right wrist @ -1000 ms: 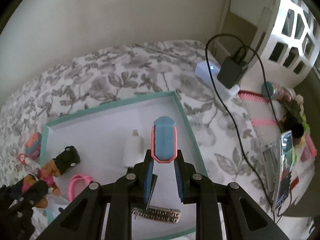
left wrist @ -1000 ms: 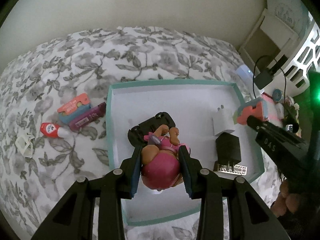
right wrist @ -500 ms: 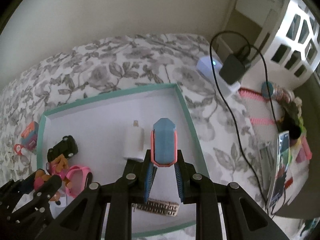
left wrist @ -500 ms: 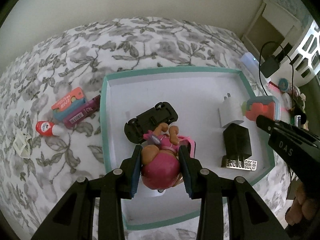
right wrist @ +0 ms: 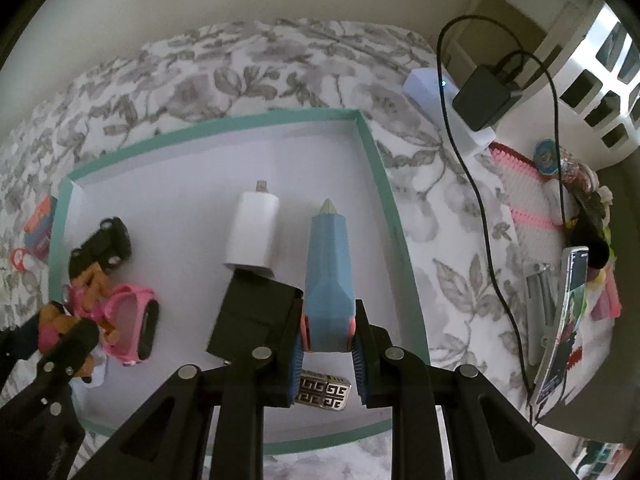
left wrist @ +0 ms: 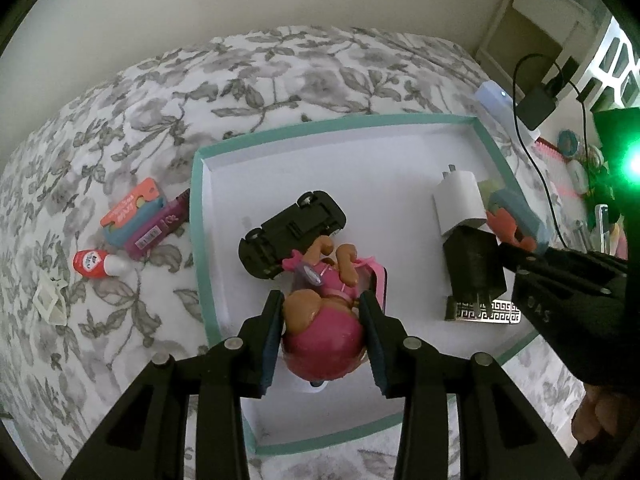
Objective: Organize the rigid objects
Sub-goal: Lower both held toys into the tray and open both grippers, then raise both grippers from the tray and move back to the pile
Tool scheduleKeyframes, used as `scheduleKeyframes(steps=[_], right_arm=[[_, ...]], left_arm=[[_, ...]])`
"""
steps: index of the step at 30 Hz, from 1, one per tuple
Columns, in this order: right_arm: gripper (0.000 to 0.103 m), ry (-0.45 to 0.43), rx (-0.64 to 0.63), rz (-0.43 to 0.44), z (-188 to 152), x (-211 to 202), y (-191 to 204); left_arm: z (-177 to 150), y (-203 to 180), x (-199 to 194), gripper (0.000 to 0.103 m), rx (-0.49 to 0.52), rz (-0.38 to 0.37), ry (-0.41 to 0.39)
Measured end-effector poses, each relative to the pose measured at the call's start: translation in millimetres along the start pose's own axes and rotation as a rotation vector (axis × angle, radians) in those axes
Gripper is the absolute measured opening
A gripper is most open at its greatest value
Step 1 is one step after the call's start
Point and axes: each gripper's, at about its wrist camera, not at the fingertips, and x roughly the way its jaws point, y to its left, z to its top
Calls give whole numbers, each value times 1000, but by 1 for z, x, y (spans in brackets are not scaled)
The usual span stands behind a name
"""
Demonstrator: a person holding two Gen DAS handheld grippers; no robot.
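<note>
A white tray with a teal rim (left wrist: pixel 198 216) lies on the flowered bedspread. My left gripper (left wrist: pixel 321 300) points down into it, its pads against the pink head of a small doll (left wrist: pixel 324 344); the jaws are opening. The doll rests over a pink watch (right wrist: pixel 132 328), beside an upturned black toy car (left wrist: pixel 292 232). At the tray's right side my right gripper (right wrist: pixel 328 312) is shut on a blue and coral toy (right wrist: pixel 328 276), low next to a white charger (right wrist: pixel 252 232) and a black charger (right wrist: pixel 256 312). A patterned metal clip (right wrist: pixel 324 392) lies under it.
Left of the tray lie a coral and blue case (left wrist: pixel 132 212), a purple tube (left wrist: pixel 158 228), a red-capped bottle (left wrist: pixel 94 262) and a white plastic piece (left wrist: pixel 50 300). To the right are a power strip with a black adapter (right wrist: pixel 484 96), its cable, and a phone (right wrist: pixel 568 312).
My right gripper has come down with the blue toy, now low in the tray beside the chargers. The left gripper has stayed over the doll.
</note>
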Motion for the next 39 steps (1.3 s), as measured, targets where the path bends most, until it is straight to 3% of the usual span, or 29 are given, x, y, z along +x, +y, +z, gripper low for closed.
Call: scheduleKeyframes(steps=[13,16,18,21,23,29,31,39], right_arm=[[23,59,5,7,-5,19,1],[23,47,4,2,-4,14,1],[26,32,2,-6,-3,9,2],[39,4,10,-19,-1,-1,1],[39,-16,14,-18,1,-9,0],[39,-81,4,-14,5,-29,2],[39,-98,-3,-7,6,-33,5],[39,-136,-14,81,7,-42,25]], left_arm=[[0,-4,5,42,22,-12,30],[0,-3,3,52,15,-33,37],[0,-3,0,61,9,-49,33],[1,-5,-7,62,9,-56,20],[3,-4,-13,62,6,-63,5],[6,17,-29,63,-66,-75,-41],[6,27,-32,68,-103,-67,-52],[5,75,-36,81,-225,26,-75]])
